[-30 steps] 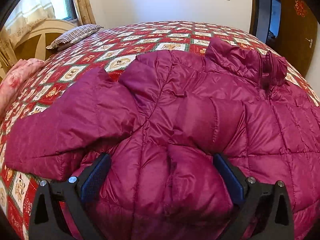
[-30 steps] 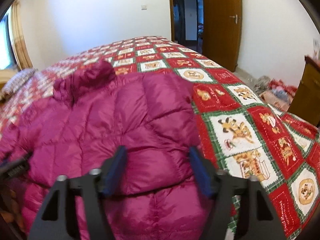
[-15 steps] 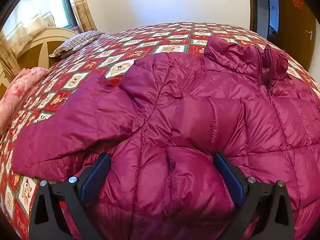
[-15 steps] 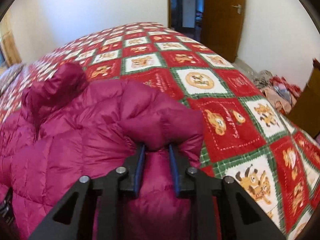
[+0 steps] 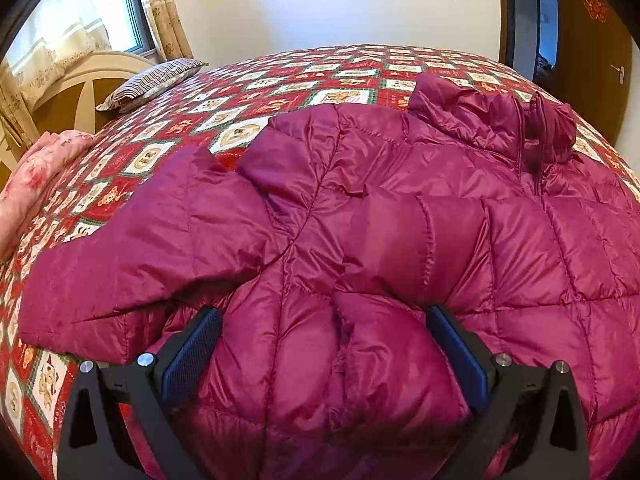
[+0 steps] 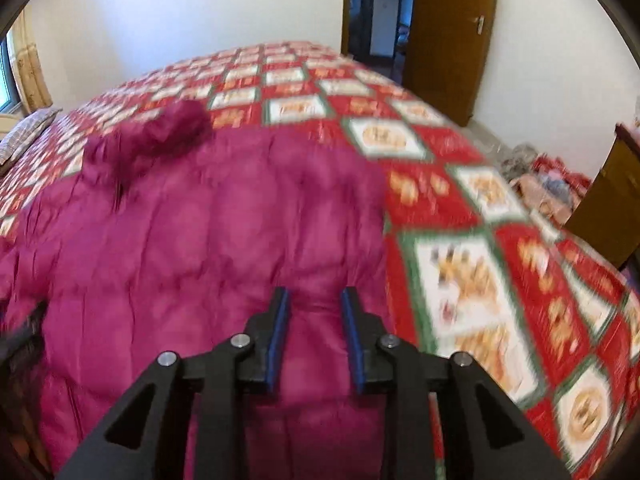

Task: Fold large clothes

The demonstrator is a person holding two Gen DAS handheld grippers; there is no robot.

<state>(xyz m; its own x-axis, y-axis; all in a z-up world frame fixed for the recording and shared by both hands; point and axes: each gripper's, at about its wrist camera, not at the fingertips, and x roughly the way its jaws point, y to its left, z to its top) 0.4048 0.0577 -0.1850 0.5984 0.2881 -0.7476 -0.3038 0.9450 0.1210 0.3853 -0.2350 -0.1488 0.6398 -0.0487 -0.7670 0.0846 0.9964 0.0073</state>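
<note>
A magenta puffer jacket [image 5: 400, 216] lies spread on the bed, collar [image 5: 492, 120] at the far side and one sleeve [image 5: 152, 248] stretched out to the left. My left gripper [image 5: 324, 320] stands wide open at the near hem, with puffy fabric bulging between its blue pads [image 5: 192, 344]. In the blurred right wrist view, the same jacket [image 6: 208, 240] fills the left half. My right gripper [image 6: 314, 300] pinches a fold of the jacket at its right side. Its jaws stand narrow and are opening, with fabric still filling the gap.
The bed carries a red, green and white patchwork quilt [image 6: 472, 216]. A striped pillow [image 5: 152, 82] and pink bedding [image 5: 36, 168] lie at the left by the headboard. A wooden door [image 6: 452, 40] and a pile of clothes on the floor [image 6: 548, 180] are to the right.
My right gripper closed from wide open onto a fold at the jacket's right edge, then shifted with it; the view is now blurred. The left gripper stayed still.
</note>
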